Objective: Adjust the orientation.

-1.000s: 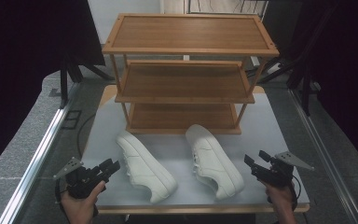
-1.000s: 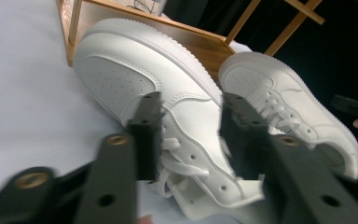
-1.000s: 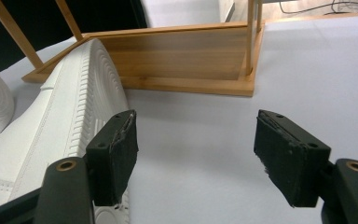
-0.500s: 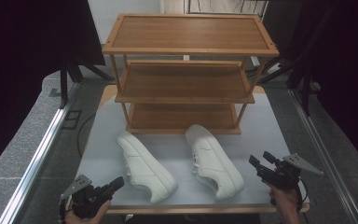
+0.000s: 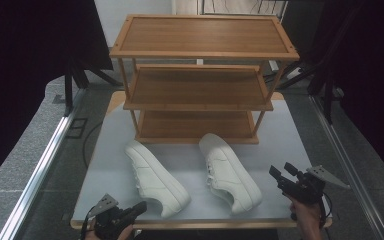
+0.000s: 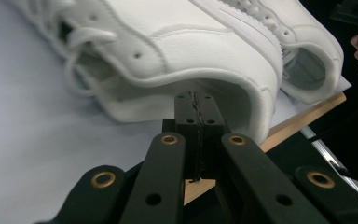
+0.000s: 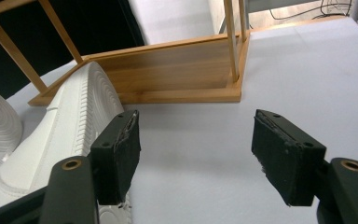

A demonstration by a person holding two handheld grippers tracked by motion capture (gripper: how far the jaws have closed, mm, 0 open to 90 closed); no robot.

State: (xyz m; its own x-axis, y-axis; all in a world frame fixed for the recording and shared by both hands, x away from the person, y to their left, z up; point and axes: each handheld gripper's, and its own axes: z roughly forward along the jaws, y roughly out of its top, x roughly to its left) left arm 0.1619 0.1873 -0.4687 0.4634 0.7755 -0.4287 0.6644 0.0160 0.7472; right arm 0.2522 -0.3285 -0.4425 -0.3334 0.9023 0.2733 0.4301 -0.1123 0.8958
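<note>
on the table (image 5: 290,145), two white shoes (image 5: 156,177) (left claw (image 5: 141,206) closed, right claw (image 5: 281,172) open)

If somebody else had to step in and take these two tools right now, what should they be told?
Left hand-held gripper: jaws shut, empty, low at the near table edge behind the heel of the left white sneaker.
Right hand-held gripper: jaws open, empty, beside the right white sneaker, not touching it.
Both sneakers lie on the table in front of the wooden shoe rack, toes toward it.
Done: nothing shelved; all three shelves are bare.
Left, most likely: grasp each sneaker and set it on the rack.
</note>
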